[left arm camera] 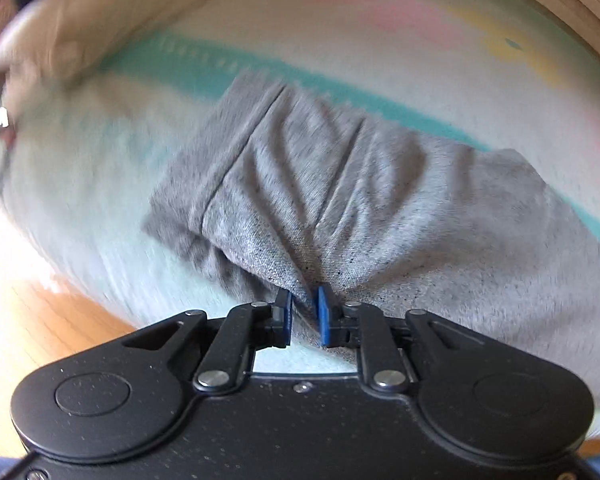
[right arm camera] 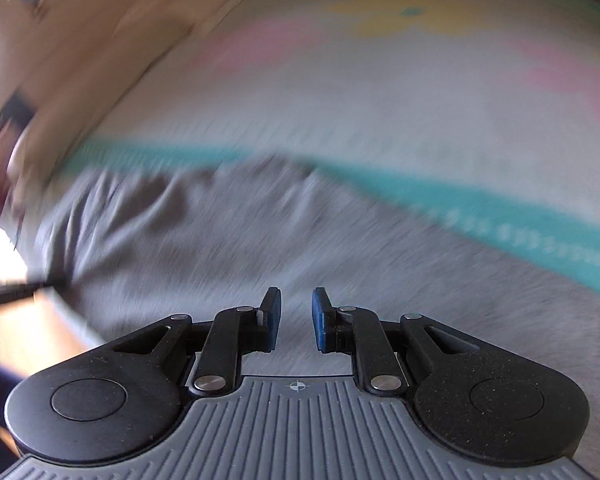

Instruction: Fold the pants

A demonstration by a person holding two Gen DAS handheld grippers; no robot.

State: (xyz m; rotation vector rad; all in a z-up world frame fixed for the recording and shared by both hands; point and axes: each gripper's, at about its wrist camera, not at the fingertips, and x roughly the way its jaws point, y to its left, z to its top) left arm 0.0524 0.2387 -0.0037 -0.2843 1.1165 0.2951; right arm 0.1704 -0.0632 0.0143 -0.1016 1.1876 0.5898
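My left hand-held gripper [left arm camera: 304,312] is pinching a thin ridge of the grey pants [left arm camera: 340,184] right at its tips; it's a shallow bite, so lifting risks slipping. My right hand-held gripper [right arm camera: 296,316] is hovering apart, empty, over blurred cloth. Only the left view is showing the hem ahead on the pastel mat [left arm camera: 380,40].

The grey knit pants [right arm camera: 260,248] smear with motion blur in the right wrist view, running past the right edge. Far left, a blurred pale shape [left arm camera: 40,40] cannot be told
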